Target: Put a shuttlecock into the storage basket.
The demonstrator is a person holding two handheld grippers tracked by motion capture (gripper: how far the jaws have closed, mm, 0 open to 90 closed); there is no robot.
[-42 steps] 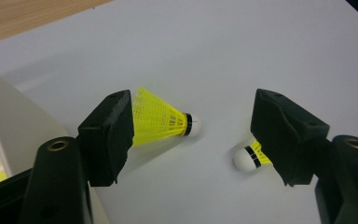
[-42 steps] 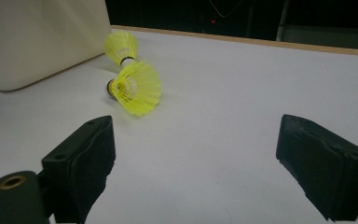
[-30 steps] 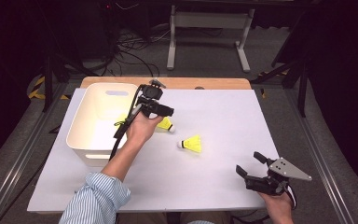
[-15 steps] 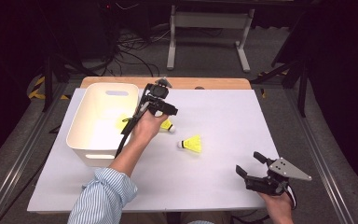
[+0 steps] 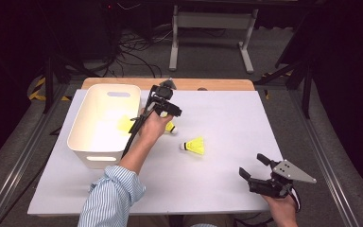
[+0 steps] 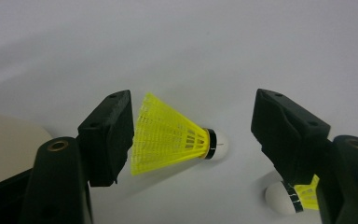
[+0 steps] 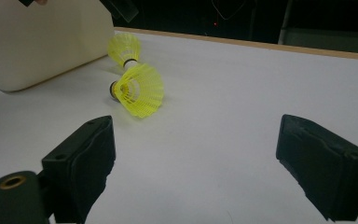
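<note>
Light from above is brightening the bench (image 5: 227, 123), while the surroundings are staying dark; both gripper views are looking soft and slightly hazy.

Yellow shuttlecock (image 6: 170, 136) on its side between wide-apart tongs (image 6: 191, 135), white table (image 6: 177, 51) beneath.

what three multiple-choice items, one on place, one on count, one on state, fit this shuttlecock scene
1. Where is the white bin?
A. on the left part of the table
B. at the table's right edge
C. on the floor

2. How many yellow shuttlecocks lie on the table outside the bin?
A. none
B. two
C. five

3. How does the left gripper stand?
A. shut on a shuttlecock
B. open, a shuttlecock between its fingers
C. open over bare table

Key: 1 A, high view shows it left; 2 B, the second shuttlecock lies nearby; 3 B, a gap shows beside the cork.
</note>
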